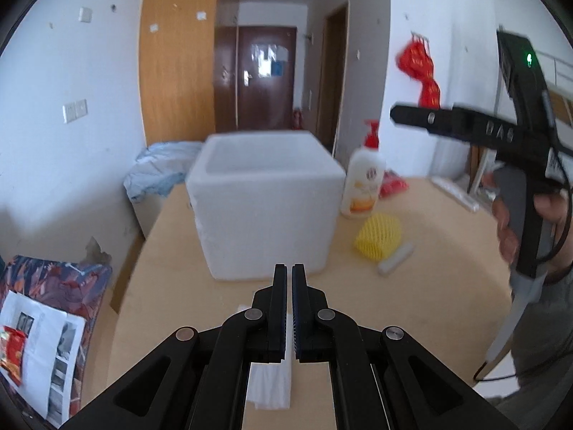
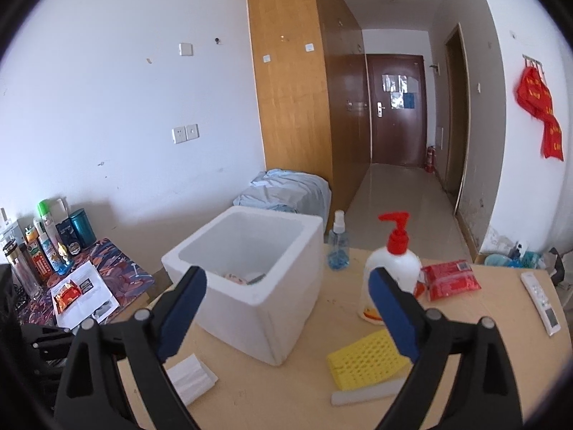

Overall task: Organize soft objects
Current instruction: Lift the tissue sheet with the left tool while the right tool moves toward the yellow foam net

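Left gripper point(image 1: 289, 268) – jaws clenched, nothing visibly between the pads, held above the near part of the table point(image 1: 429, 286). A white folded tissue point(image 1: 268, 387) lies on the table under it, partly hidden by the gripper's linkage.

Right gripper point(image 2: 288, 276) – jaws spread wide and empty, raised over the table with the box point(image 2: 272, 308) seen between its fingers. In the left wrist view it sits high at the right, gripped by a hand point(image 1: 515, 222).

Soft things:
- Yellow mesh foam sleeve point(image 2: 365, 358) – flattened, netted texture, on the table right of the box, near the pump bottle point(image 2: 392, 272).
- White foam strip point(image 2: 365, 392) – thin, long, just beside the sleeve on its near side; contact unclear.
- Tissue point(image 2: 191, 380) – near-left of the box.

Box: white foam, open top, a few items at the bottom – too small to identify.
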Motion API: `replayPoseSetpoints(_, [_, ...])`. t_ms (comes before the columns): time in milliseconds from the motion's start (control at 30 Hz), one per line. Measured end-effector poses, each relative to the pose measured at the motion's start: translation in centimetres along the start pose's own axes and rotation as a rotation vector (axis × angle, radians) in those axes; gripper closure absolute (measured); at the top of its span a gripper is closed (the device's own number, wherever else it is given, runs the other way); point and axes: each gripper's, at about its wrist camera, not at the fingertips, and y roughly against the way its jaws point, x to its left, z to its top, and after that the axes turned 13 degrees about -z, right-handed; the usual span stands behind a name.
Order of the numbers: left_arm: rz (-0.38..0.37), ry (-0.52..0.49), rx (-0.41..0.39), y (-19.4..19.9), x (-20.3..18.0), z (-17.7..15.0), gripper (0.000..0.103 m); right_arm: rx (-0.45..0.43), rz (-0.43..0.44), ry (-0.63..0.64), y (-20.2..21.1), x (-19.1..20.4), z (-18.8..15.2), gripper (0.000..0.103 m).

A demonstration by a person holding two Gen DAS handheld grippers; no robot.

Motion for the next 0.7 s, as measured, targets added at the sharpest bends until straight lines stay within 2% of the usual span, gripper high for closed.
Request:
replayPoseSetpoints(67, [0.009, 0.016, 0.040, -0.8, 0.4, -0.9, 0.100, 0.013, 0.008, -0.008, -0.1, -0.3, -0.6, 0.009])
replayPoseSetpoints(133, [0.011, 0.043, 0.074, -1.5, 1.0, -1.8, 0.093, 0.028, 0.015, -0.015, -0.4, -0.4, -1.1, 0.009])
replayPoseSetpoints(167, [0.011, 0.063, 0.092, -1.9, 1.3, -2.3, 0.081, 0.036, 0.020, -0.019, -0.5, -0.5, -1.5, 0.009])
replayPoseSetpoints(200, [0.012, 0.083, 0.108, -2.3, 1.6, -2.8, 0.061, 0.041, 0.024, -0.022, -0.5, -0.6, -1.8, 0.009])
replayPoseSetpoints(233, [0.011, 0.092, 0.119, -2.6, 1.7, -3.2, 0.051, 0.050, 0.032, -0.026, -0.5, -0.7, -2.1, 0.009])
replayPoseSetpoints(267, [0.014, 0.100, 0.125, -2.8, 1.7, -3.5, 0.035, 0.053, 0.036, -0.027, -0.4, -0.8, -2.4, 0.009])
replayPoseSetpoints(300, [0.022, 0.104, 0.124, -2.9, 1.8, -3.9, 0.031, 0.054, 0.037, -0.028, -0.3, -0.9, -2.8, 0.009])
replayPoseSetpoints(433, [0.018, 0.123, 0.171, -4.2, 2.1, -5.0, 0.031, 0.056, 0.055, -0.043, 0.8, -1.7, -4.0, 0.009])
replayPoseSetpoints(700, [0.060, 0.148, 0.268, -7.4, 3.4, -6.4, 0.031, 0.069, 0.056, -0.036, 1.9, -2.4, -5.7, 0.009])
